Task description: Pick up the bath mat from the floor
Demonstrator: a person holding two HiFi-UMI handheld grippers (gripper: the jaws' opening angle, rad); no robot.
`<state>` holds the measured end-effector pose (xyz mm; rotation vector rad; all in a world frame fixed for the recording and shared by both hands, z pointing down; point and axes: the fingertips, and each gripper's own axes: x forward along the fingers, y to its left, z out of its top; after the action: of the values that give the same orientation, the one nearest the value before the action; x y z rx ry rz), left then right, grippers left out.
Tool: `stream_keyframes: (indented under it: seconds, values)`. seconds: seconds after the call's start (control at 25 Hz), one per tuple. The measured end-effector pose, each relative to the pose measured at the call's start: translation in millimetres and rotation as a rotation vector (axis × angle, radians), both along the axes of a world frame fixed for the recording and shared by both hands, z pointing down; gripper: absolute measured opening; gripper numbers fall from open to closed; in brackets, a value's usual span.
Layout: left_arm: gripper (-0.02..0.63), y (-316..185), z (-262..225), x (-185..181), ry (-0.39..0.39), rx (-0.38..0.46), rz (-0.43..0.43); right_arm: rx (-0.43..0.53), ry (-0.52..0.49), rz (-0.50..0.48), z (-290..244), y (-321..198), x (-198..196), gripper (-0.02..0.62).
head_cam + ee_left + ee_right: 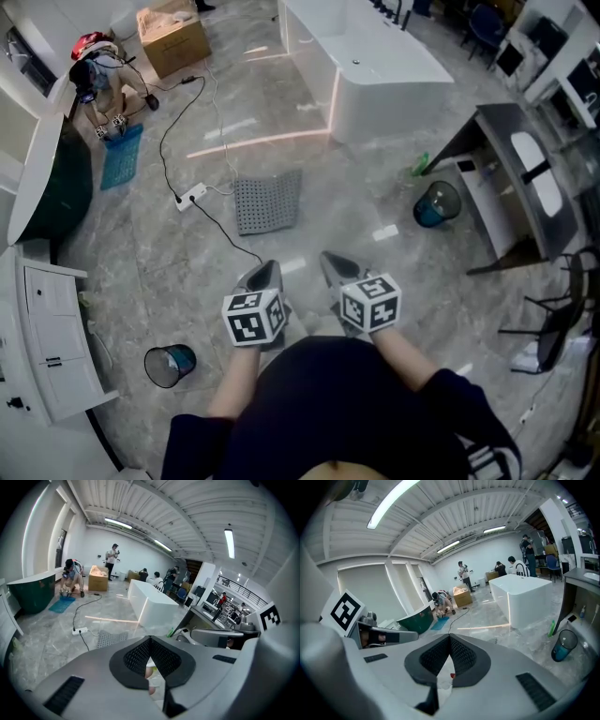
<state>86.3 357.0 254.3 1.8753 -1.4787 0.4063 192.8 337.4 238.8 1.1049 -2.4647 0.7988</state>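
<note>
— On the floor, where does the bath mat (267,202) lie?

— Flat on the grey marble, out in the open middle of the floor and well apart from both grippers. It is a grey, dotted square. The long side of the white bathtub (375,66) is beyond it, and a white power strip (191,197) sits just beside its left edge. A black cable (225,230) runs from the strip past the mat's near left corner.

— Does either gripper have hold of it?

— No. The left gripper (265,272) and the right gripper (332,262) hang side by side close to the person's body, both pointing forward and down towards the mat.

— And the jaws?

— In the left gripper view the left gripper's (150,640) two dark pads meet at their tips, with only floor showing through the gap below. It is closed on nothing, and the mat (111,638) is on the floor beyond it. The right gripper (450,638) looks the same in its own view: pads together, nothing between them.

— What else is on that floor?

— A teal bin (437,203) stands over towards the right edge, beside a dark desk (511,178). A black mesh bin (170,364) is near the left, next to a white cabinet (52,347). At the far left corner a person (98,80) crouches by a blue mat (122,157), with a cardboard box (172,39) behind.
</note>
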Motion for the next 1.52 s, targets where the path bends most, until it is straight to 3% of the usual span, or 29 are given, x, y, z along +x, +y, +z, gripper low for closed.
stream_keyframes:
  seconds: [0.64,1.52]
  values:
    - [0.000,-18,13,-17,-0.005,-0.032,-0.007,-0.058,-0.011,0.026,11,-15,-7,0.012]
    - [0.000,-126,16,-68,0.016,-0.038,-0.014,-0.072,-0.006,0.014,11,-120,-61,0.012]
